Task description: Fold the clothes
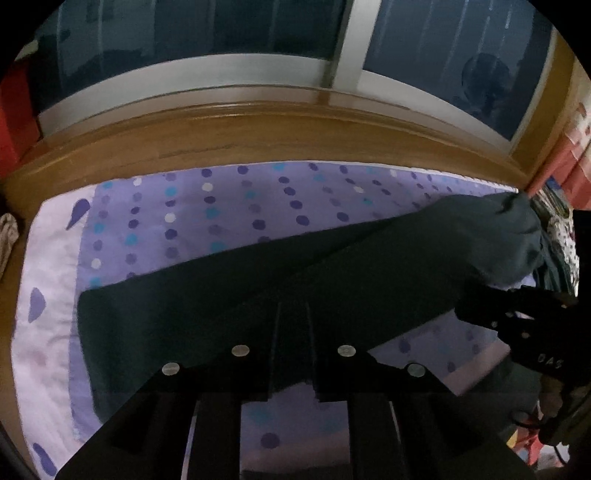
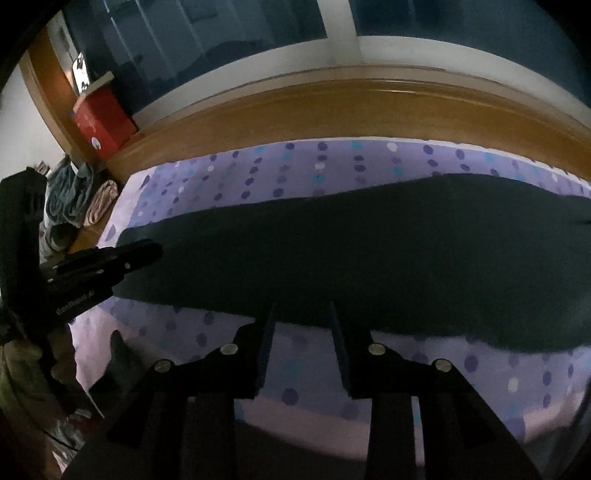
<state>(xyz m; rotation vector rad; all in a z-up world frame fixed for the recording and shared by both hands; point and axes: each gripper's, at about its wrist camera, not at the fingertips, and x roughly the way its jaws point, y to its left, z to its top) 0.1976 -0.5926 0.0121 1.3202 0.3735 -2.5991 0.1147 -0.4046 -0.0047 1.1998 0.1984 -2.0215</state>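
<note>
Dark garment point(image 1: 229, 295) lies spread flat as a long band across the purple polka-dot bed sheet point(image 1: 229, 206), below the wooden window ledge point(image 1: 221, 136). Left gripper point(image 1: 291, 314) over the garment's near edge, fingers slightly parted, nothing visibly pinched. Right gripper point(image 2: 303, 317) just short of that edge, fingers apart, empty.

You had dim, flat light in both views; the window point(image 1: 258, 33) at the top was dark and gave none. The fisheye bent the wooden ledge point(image 2: 332, 107) and blackened the corners. The dark garment point(image 2: 369, 251) lost all detail, and everything looked slightly soft
</note>
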